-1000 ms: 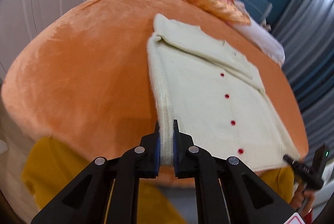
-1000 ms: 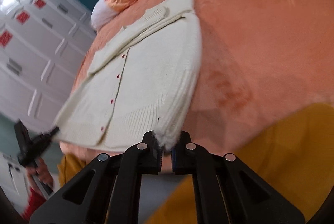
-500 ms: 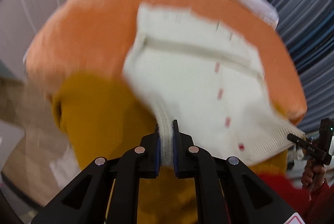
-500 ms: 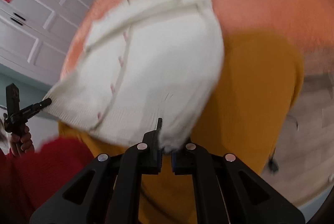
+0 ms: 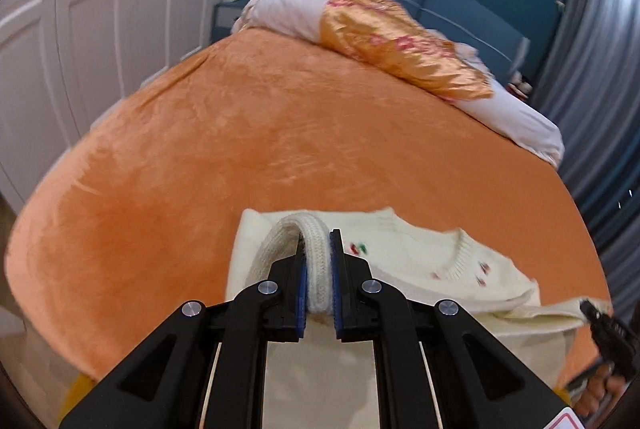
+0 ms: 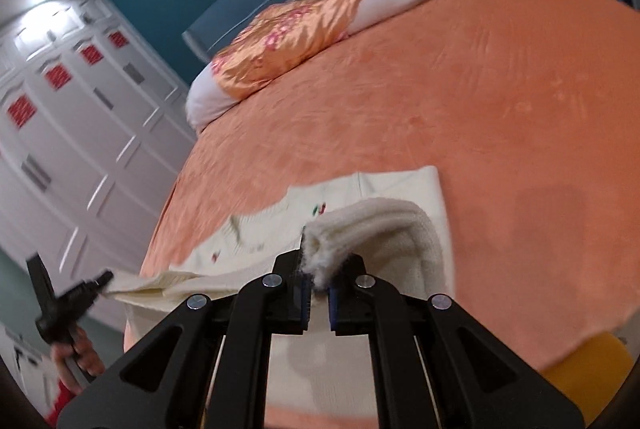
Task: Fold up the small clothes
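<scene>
Change since a second ago: cardigan (image 5: 404,261) lifted by its hem corners and carried forward over the collar end; red button row out of sight, ribbed neckline with small embroidered marks showing instead.
Left gripper (image 5: 318,269): closed narrow on a ribbed cream hem fold, blue pads pressed against the knit on both sides; fold arching up and to the left of the fingers.
Right gripper (image 6: 316,279): closed narrow on a fuzzy cream corner of the same cardigan (image 6: 384,213); knit bunched above and to the right of the fingers.
Cardigan position: directly ahead of both grippers, lying on the bed (image 5: 280,133) near its front edge, with the held hem raised above the flat layer.
Neckline: just beyond the left gripper and to its right; ahead and left of the right gripper.
Far corner, left wrist view: stretched out low to the right, ending at the tip of the other gripper (image 5: 612,333), with fingers visible beneath it.
Far corner, right wrist view: stretched out low to the left, pinched at the tip of the other gripper (image 6: 68,301), held by a hand (image 6: 78,353).
Bed cover: orange plush, spreading ahead of both grippers.
Pillow (image 5: 396,45): orange satin with pink pattern, far ahead, lying over white bedding (image 5: 516,117).
Wardrobe doors (image 5: 80,9): white panelled, to the left.
Curtain (image 5: 596,77): grey, far right of the left gripper.
Motion blur: edges of the knit soft in both views.
</scene>
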The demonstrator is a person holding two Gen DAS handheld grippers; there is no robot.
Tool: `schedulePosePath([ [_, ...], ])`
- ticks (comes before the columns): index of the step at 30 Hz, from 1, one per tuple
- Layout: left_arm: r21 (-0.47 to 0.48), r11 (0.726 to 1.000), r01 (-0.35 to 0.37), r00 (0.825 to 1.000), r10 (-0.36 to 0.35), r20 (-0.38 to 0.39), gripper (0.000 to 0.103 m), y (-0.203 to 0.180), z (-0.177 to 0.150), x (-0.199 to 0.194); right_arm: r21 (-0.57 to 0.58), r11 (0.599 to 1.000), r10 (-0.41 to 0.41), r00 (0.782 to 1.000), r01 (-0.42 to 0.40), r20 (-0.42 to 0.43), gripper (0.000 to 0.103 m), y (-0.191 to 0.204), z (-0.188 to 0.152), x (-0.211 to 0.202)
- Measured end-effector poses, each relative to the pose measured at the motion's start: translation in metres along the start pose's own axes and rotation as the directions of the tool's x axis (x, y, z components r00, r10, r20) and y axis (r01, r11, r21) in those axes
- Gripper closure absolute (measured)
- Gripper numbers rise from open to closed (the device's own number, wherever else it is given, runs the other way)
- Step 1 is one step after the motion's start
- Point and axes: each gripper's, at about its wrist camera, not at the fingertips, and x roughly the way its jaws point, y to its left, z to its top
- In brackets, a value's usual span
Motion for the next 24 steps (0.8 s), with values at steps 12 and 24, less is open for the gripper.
schedulePosePath([
  [12, 0.000, 0.991, -0.136, 0.987, 0.135, -0.083, 0.094, 0.011, 0.007, 0.113, 0.116, 0.991, -0.056, 0.998, 0.060, -0.039, 0.098, -0.017, 0.024, 0.103],
  [24, 0.022, 0.980, -0.199, 0.971, 0.200, -0.132, 0.072, 0.028, 0.000, 0.170, 0.088, 0.990, -0.101, 0.990, 0.109, -0.095, 0.098, -0.037, 0.022, 0.161],
])
